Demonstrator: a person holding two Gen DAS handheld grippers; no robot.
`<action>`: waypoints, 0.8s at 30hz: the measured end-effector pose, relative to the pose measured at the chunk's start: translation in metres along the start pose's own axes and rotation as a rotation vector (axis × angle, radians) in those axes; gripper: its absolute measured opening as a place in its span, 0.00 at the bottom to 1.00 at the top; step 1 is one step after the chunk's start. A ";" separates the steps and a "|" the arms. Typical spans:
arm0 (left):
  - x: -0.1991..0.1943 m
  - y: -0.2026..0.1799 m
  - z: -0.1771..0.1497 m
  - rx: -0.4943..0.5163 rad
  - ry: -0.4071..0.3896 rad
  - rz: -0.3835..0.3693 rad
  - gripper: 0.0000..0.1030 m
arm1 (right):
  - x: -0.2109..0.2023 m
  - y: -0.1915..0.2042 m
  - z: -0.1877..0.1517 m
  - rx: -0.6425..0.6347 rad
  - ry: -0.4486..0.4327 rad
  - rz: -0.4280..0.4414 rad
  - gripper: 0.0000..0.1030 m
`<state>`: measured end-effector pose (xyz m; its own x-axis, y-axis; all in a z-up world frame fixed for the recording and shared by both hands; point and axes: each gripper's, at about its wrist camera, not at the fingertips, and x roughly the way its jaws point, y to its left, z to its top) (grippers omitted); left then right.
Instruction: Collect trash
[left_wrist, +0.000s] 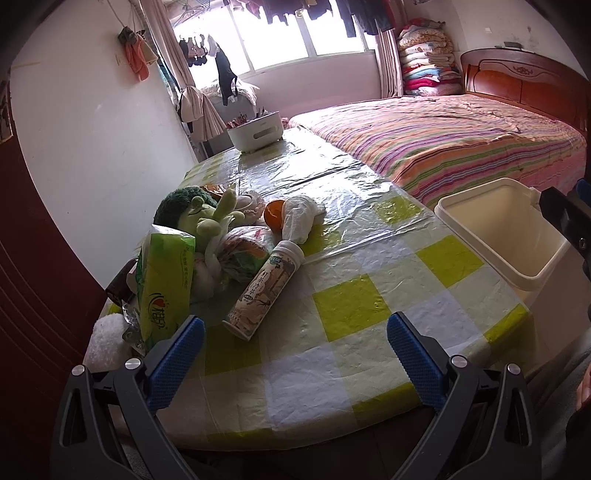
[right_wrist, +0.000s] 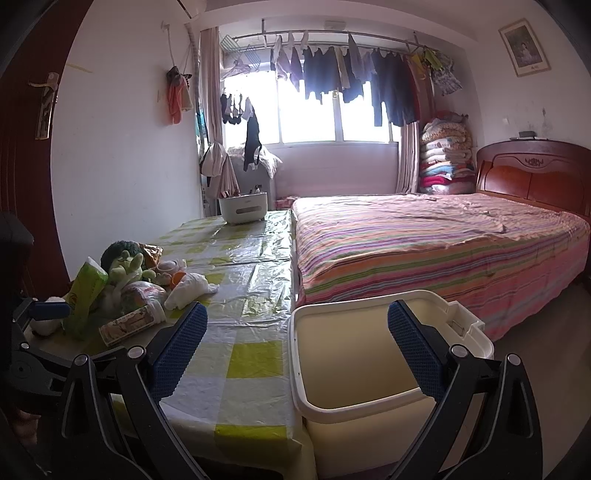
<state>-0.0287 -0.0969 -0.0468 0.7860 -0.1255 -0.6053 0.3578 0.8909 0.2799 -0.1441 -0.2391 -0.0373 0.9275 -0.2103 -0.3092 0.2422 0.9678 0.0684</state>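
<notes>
On the checked tablecloth (left_wrist: 343, 306) lies a pile: a capped drink bottle (left_wrist: 264, 291) on its side, a crumpled white tissue (left_wrist: 299, 218), an orange (left_wrist: 273, 214), a clear snack bag (left_wrist: 243, 251), a green tissue pack (left_wrist: 166, 284) and a green plush toy (left_wrist: 192, 214). My left gripper (left_wrist: 295, 328) is open just in front of the bottle, holding nothing. An empty white bin (right_wrist: 295, 354) stands against the table's right edge. Above the bin's rim, my right gripper (right_wrist: 297, 314) is open and empty. The bottle (right_wrist: 129, 325) and tissue (right_wrist: 188, 288) lie to its left.
A bed with a striped sheet (right_wrist: 424, 243) runs along the table's right side behind the bin. A white appliance (left_wrist: 255, 131) sits at the table's far end. A dark red door (left_wrist: 33, 258) and a white wall close off the left.
</notes>
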 end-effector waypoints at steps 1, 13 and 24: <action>0.000 0.000 0.000 0.000 0.001 0.000 0.94 | 0.000 0.001 0.000 -0.001 0.001 0.001 0.94; 0.003 0.004 -0.003 -0.005 0.006 0.005 0.94 | -0.001 0.005 0.001 -0.006 0.004 0.009 0.94; -0.001 0.013 -0.007 -0.023 -0.012 0.027 0.94 | 0.000 0.008 0.001 -0.011 0.006 0.020 0.94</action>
<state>-0.0281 -0.0823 -0.0474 0.8013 -0.1070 -0.5886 0.3250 0.9039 0.2781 -0.1421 -0.2313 -0.0358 0.9303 -0.1899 -0.3138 0.2202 0.9734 0.0637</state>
